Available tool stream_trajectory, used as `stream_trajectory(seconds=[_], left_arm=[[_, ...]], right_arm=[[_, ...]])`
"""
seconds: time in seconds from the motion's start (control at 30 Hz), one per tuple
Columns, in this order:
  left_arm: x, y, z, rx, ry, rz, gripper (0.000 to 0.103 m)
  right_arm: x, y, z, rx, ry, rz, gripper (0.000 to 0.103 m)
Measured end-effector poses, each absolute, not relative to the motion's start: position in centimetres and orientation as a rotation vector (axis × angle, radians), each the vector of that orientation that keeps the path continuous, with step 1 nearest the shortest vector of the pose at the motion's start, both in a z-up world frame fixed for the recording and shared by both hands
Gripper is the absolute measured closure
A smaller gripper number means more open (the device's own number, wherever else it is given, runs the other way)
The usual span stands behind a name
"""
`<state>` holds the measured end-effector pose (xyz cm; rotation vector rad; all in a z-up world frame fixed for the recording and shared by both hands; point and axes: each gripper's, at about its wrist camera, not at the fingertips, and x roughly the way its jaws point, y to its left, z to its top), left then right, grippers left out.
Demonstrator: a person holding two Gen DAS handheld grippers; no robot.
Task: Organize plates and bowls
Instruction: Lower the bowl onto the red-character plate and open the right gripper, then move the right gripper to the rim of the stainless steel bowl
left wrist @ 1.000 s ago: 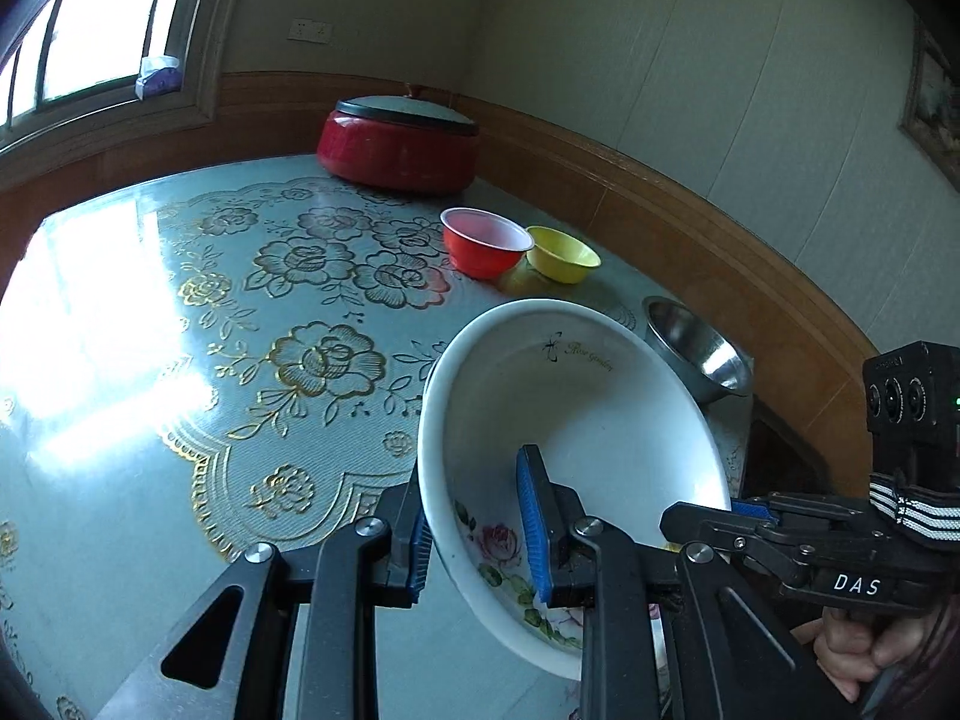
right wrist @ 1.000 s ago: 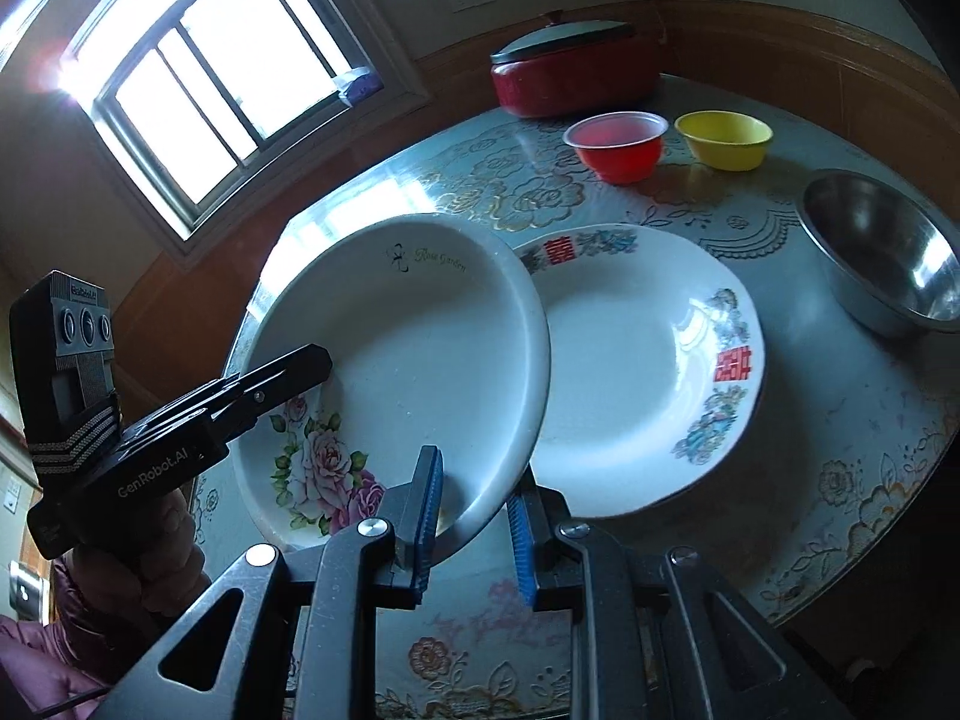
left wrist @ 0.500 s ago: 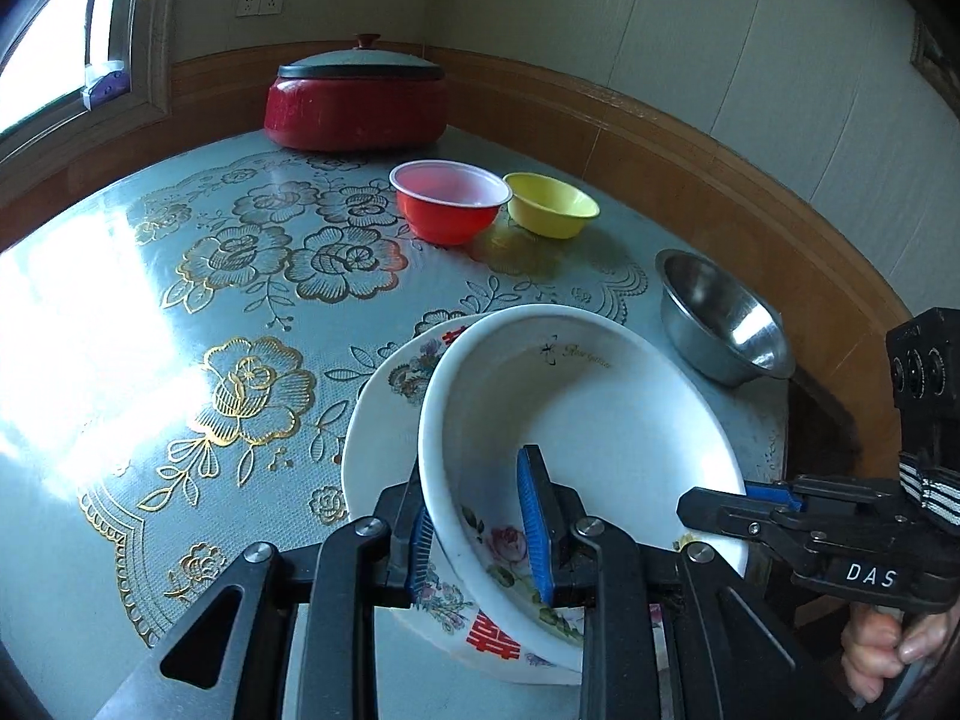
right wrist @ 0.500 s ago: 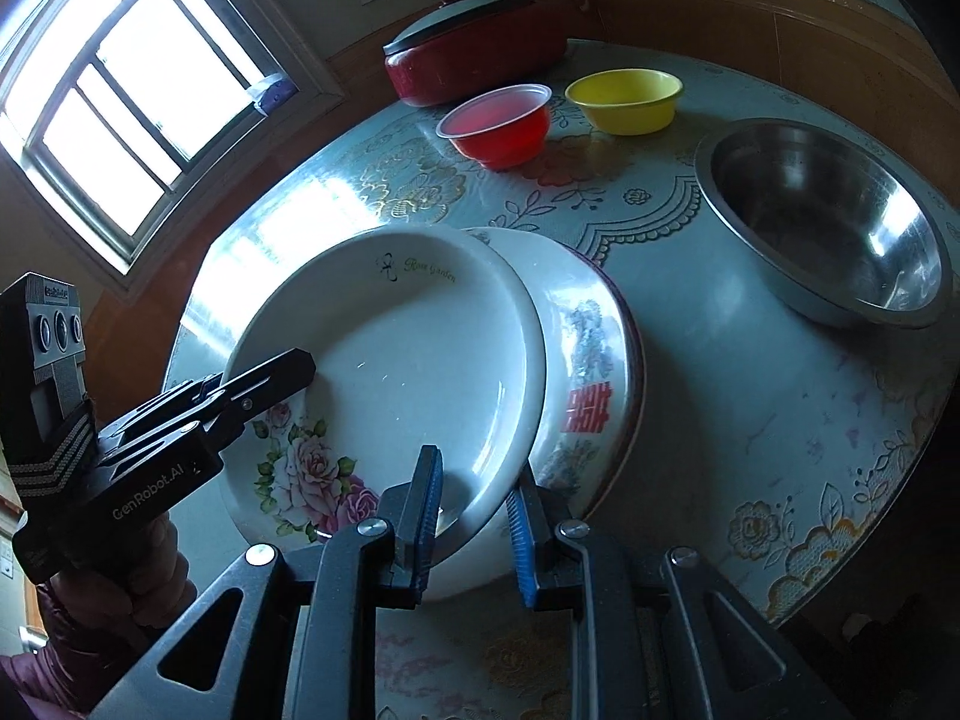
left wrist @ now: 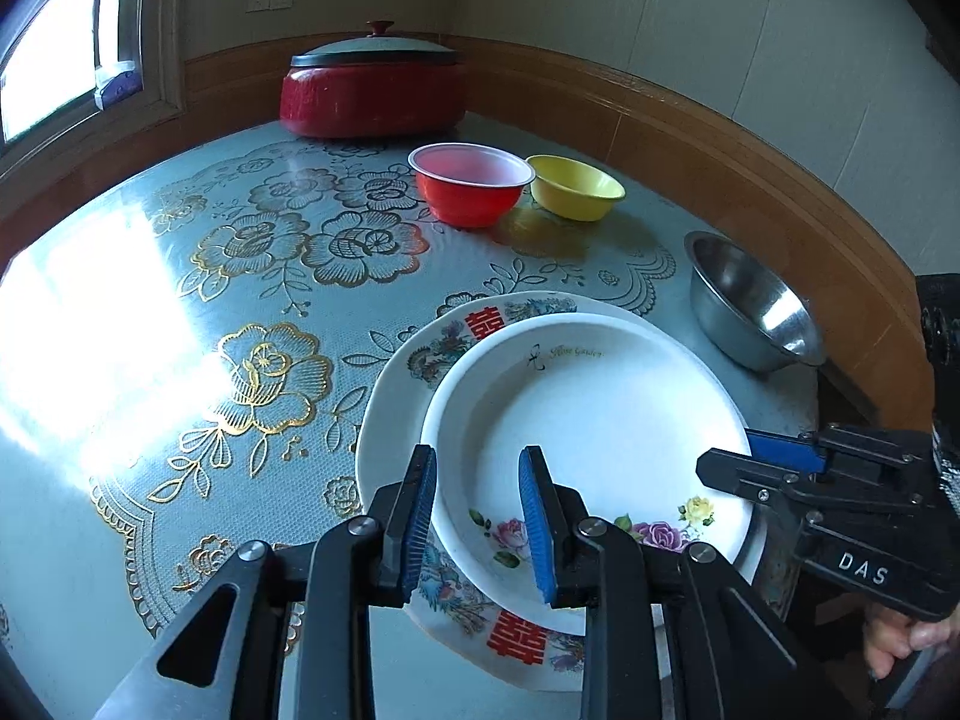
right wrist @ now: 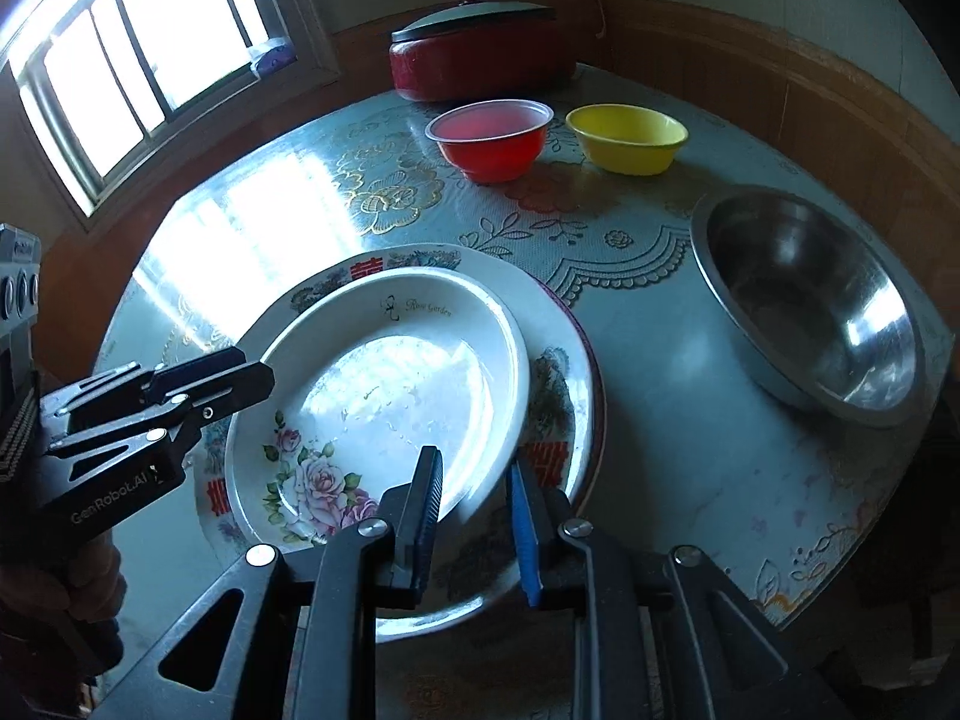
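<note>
Rose plate (left wrist: 600,414) now sits nested on the bigger double-happiness plate (left wrist: 408,360), near the desk's front edge. My left hand-held gripper (left wrist: 477,516) straddles its rim with the pads parted: gap visible on both sides, so released, not clamping. Right hand-held gripper (right wrist: 474,510) same story on the opposite rim: fingers spread, rim between them, no squeeze that I can see.

Handling read: glazed ceramic, so stiff, fairly heavy, slick and chip-prone. Only sensible hold is the raised rim, one pad inside, one outside, from two opposite sides. Single-side pinch would likely let it tilt and slide.

Top plate looks off-centre on the lower one, pushed toward my right, so it may need a nudge.

Remaining: red bowl (right wrist: 489,138) and yellow bowl (right wrist: 627,138) side by side toward the far edge, steel bowl (right wrist: 804,306) at the right edge. Plastic ones should be light; the steel one is thin-walled and slippery.
</note>
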<state>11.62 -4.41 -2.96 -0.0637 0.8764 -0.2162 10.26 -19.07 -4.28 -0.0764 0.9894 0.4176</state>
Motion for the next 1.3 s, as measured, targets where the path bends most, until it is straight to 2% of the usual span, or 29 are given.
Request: stream_trajectory(seconds=[0.07,0.93,1.3], left_arm=[[11.4,-4.5,-3.0,-0.075,0.879,-0.225,0.075],[8.3,-4.4,-2.6,-0.072,0.87,-0.222,0.073],[6.6,-3.8,-2.4,-0.082,0.857,-0.236,0.065]], right_arm=[[10.2,-18.6,-4.3,-0.115,0.986,0.411,0.073],[9.0,-18.0,-4.0,-0.027,0.97,0.362,0.073],[6.1,-18.3,-4.0,0.064,0.969,0.324,0.072]])
